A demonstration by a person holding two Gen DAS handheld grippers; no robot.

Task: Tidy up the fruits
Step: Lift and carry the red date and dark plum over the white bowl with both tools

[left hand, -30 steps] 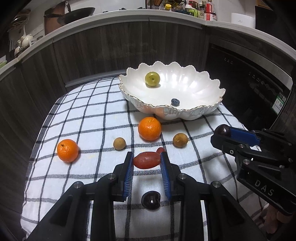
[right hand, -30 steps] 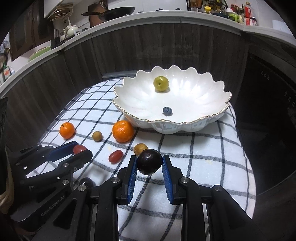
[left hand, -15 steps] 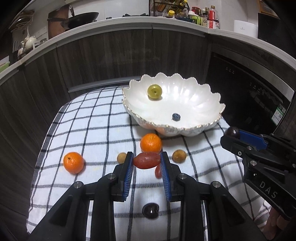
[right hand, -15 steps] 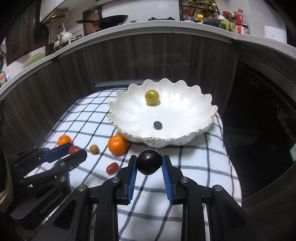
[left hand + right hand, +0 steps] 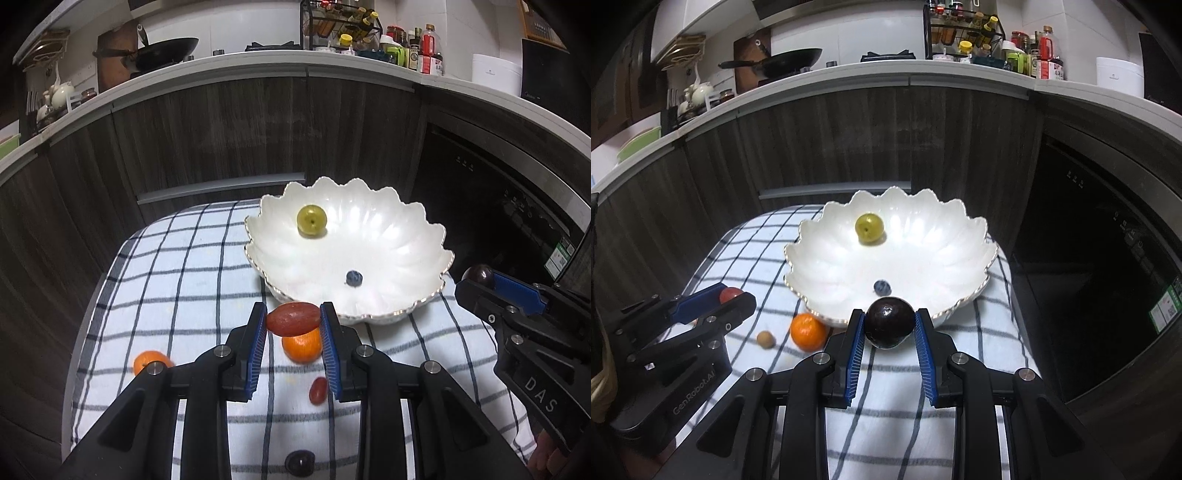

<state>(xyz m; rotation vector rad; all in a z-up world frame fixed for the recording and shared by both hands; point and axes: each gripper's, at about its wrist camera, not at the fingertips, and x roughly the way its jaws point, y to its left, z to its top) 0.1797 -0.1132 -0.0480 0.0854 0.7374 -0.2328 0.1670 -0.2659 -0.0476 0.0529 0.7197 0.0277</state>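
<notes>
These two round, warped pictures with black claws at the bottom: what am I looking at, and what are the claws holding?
There is no robot here: a person holds a hand-held black tool with two blue-padded fingers in each hand, and a wide-angle camera on each looks along those fingers. One picture comes from the left tool, clamped on an oblong red fruit. The other comes from the right tool, clamped on a round dark purple fruit. Ahead, on a blue-checked white cloth, stands a scalloped white bowl holding a yellow-green round fruit and a blueberry. Two oranges and a few small fruits lie loose on the cloth.
</notes>
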